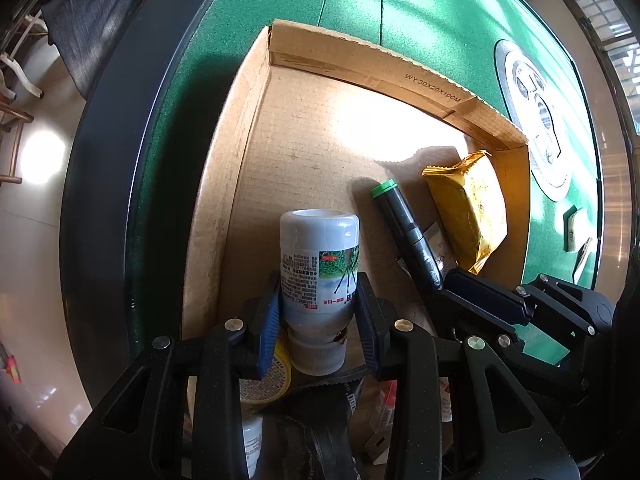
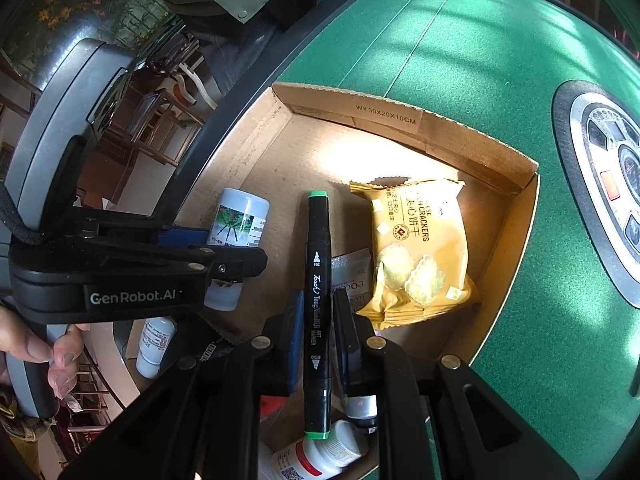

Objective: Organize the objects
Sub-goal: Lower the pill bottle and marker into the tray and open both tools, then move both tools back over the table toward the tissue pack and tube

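Right now I am gripping in both hands over the shallow brown cardboard box that is sitting on the green felt table, so doing this step well is mostly a matter of setting things down tidily. Nearest to me, my right gripper is clamping its blue pads on the black art marker with green end caps, which is pointing away from me along the fingers, above a red-labelled white bottle lying at the near end. My left gripper is pinching the white plastic bottle with the green-pictured label by its lower body, cap toward me, base pointing out over the box floor. I am judging that both should go down onto the bare cardboard beyond: the marker lengthwise just beside the yellow foil packet of cheese crackers, the bottle well to the left of it. I am thinking of lowering each until it is resting on the floor before easing the pads apart, since a round bottle and a round marker are both likely to roll. Farther off, the far wall of the box is giving me a line to square them against.
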Demonstrator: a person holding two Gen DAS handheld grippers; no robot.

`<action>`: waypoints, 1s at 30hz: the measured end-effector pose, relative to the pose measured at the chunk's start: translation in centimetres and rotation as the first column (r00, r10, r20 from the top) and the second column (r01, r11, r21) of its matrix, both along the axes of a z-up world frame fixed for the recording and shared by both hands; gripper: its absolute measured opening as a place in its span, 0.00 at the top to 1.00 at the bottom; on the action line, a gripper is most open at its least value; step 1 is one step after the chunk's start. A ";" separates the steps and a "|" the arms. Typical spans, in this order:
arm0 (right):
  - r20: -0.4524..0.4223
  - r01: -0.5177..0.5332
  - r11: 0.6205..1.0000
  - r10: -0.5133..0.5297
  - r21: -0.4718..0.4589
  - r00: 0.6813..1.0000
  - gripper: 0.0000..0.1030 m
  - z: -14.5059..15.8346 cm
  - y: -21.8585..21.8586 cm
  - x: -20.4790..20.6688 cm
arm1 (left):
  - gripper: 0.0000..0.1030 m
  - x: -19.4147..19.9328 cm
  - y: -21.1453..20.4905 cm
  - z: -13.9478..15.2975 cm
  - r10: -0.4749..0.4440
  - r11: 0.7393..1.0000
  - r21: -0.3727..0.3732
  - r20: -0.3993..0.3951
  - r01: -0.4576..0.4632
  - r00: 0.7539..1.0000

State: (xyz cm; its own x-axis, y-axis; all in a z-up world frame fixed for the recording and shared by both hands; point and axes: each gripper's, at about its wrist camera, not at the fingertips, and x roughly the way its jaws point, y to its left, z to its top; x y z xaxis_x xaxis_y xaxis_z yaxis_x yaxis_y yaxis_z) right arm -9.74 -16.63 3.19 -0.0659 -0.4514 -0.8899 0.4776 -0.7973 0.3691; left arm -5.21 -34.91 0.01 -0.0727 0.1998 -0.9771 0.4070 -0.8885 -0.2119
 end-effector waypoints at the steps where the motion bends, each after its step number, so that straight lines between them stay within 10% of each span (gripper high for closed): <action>1: -0.002 0.001 1.000 -0.001 -0.002 1.000 0.87 0.0 0.0 -0.1 | 0.67 0.0 0.0 0.0 0.002 1.000 0.000 0.002 -0.002 1.000; 10: -0.013 0.007 1.000 -0.007 0.011 1.000 0.85 1.0 0.9 0.5 | 0.47 -0.2 -0.5 0.7 0.020 1.000 -0.009 -0.004 -0.020 1.000; 23: -0.039 0.060 0.998 -0.062 -0.033 0.997 0.32 4.1 5.8 1.9 | 0.30 0.8 3.0 3.6 -0.049 0.997 -0.061 -0.014 0.048 0.999; 30: -0.017 0.149 0.989 -0.150 -0.022 0.989 0.26 4.1 11.2 2.3 | 0.30 1.6 6.8 5.0 -0.115 0.992 -0.054 -0.027 0.113 0.993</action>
